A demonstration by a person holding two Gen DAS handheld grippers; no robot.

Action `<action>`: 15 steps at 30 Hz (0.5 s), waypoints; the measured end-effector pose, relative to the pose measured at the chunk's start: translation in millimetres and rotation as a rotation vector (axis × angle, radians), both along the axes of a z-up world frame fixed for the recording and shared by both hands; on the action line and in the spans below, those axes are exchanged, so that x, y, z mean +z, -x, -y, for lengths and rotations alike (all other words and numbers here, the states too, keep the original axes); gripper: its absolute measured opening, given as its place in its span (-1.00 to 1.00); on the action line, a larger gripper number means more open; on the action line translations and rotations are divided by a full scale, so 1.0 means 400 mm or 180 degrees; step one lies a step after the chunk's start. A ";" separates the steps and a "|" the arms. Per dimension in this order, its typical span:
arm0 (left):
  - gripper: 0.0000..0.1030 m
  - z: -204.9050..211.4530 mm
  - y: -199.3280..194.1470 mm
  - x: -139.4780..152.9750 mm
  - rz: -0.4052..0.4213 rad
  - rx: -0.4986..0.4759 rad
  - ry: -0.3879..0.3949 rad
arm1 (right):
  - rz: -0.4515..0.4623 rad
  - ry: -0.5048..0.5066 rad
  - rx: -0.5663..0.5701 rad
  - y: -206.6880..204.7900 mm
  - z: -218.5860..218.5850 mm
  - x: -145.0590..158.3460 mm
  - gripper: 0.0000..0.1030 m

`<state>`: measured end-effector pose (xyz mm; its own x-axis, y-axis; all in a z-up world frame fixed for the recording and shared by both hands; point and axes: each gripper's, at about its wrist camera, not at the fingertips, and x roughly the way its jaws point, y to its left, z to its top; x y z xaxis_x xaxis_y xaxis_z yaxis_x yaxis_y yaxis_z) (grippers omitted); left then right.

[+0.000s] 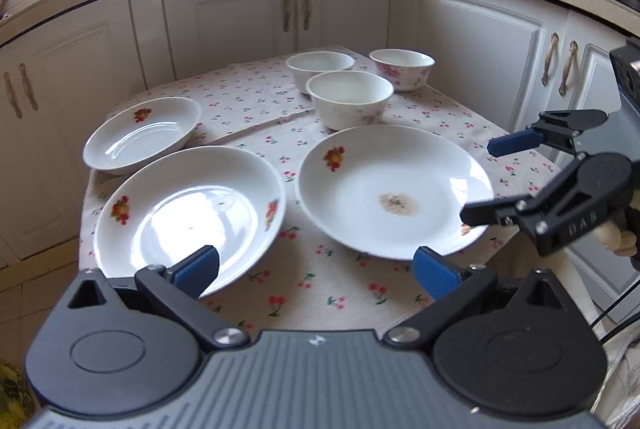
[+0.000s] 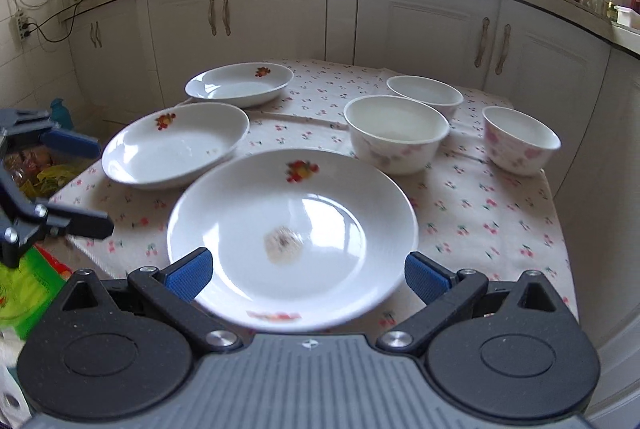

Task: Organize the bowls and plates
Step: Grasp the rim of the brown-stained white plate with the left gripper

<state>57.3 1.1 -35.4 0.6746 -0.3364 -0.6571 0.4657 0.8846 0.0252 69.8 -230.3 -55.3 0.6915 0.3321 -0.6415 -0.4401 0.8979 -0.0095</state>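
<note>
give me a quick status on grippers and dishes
Left hand-held gripper open, empty. Right hand-held gripper open, at stained plate. Nothing stacked, nothing blocking.

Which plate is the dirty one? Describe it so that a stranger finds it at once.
Look at the table with the cherry-print cloth. Of its three plates, take the one nearest the right gripper, in front of the bowls. Only this plate has a brownish stain in its middle.

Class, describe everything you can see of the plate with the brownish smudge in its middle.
The smudged plate is round, white, glossy, seemingly ceramic, with a shallow well. A brownish-grey smudge marks its centre; a red-and-yellow fruit motif sits on the far rim, another on the near rim. It lies flat on the cherry-print tablecloth, nearest the right gripper, whose open fingers flank its near edge. Nothing lies on it.
</note>
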 end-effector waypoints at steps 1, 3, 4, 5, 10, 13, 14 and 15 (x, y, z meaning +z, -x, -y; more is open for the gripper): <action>0.99 0.010 -0.003 0.002 -0.0014 -0.0012 -0.0005 | 0.0009 0.0011 0.0022 0.006 0.008 -0.004 1.00; 0.99 0.025 -0.006 0.009 -0.0022 -0.0063 0.0008 | 0.0009 0.0019 0.0045 0.019 0.027 -0.014 1.00; 0.99 0.034 -0.008 0.014 -0.0006 -0.0082 -0.0001 | -0.0010 -0.0001 0.0069 0.025 0.036 -0.021 1.00; 0.99 0.044 -0.012 0.017 0.0014 -0.0092 -0.0025 | -0.0034 -0.0021 0.0094 0.028 0.043 -0.028 1.00; 0.99 0.076 -0.043 0.031 0.0001 -0.0110 -0.0006 | -0.0080 0.0062 0.0146 0.031 0.046 -0.059 1.00; 0.99 0.096 -0.066 0.031 -0.0049 -0.0151 -0.0039 | -0.0061 0.0070 0.0187 0.029 0.047 -0.068 1.00; 0.99 0.101 -0.074 0.030 -0.0073 -0.0178 -0.0044 | -0.0070 0.0060 0.0202 0.026 0.047 -0.071 1.00; 0.99 0.108 -0.080 0.030 -0.0086 -0.0209 -0.0053 | -0.0083 0.0052 0.0219 0.024 0.047 -0.074 1.00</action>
